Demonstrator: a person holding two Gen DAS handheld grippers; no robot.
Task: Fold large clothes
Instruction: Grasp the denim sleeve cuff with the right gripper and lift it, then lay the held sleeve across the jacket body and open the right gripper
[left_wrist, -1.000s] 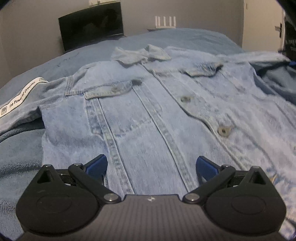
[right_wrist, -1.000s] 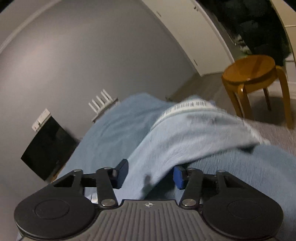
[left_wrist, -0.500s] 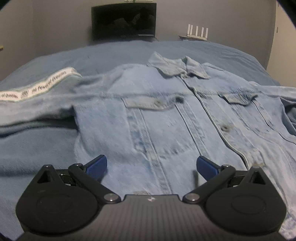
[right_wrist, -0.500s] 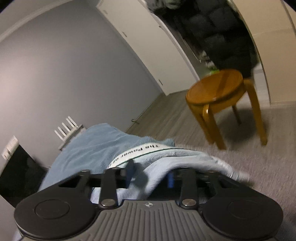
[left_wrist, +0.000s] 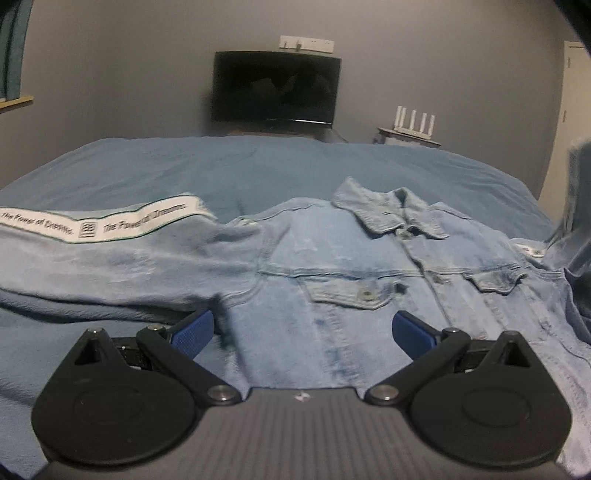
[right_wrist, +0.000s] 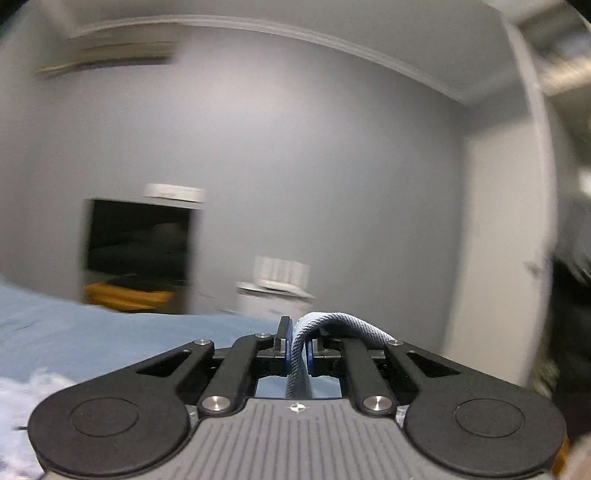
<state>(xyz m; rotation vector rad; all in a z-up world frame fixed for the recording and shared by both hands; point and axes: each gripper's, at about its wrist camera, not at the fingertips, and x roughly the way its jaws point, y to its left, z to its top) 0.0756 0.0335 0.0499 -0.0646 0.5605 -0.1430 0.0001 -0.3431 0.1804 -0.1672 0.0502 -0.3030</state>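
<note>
Denim jacket (left_wrist: 388, 295) lies front-up and buttoned on the blue bed (left_wrist: 221, 166) in the left wrist view, collar toward the far wall, one sleeve stretched left; the left gripper (left_wrist: 301, 332) hovers over its lower front, jaws spread and empty. In the right wrist view, the right gripper (right_wrist: 298, 350), jaws having just closed, pinches a fold of pale fabric (right_wrist: 332, 325), raised above the bed.

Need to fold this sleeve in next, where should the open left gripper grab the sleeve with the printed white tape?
Take the cuff end of the left sleeve, near its white tape, coming from above: it lies flat and stretched out beside the denim jacket, clear of the left gripper.
</note>
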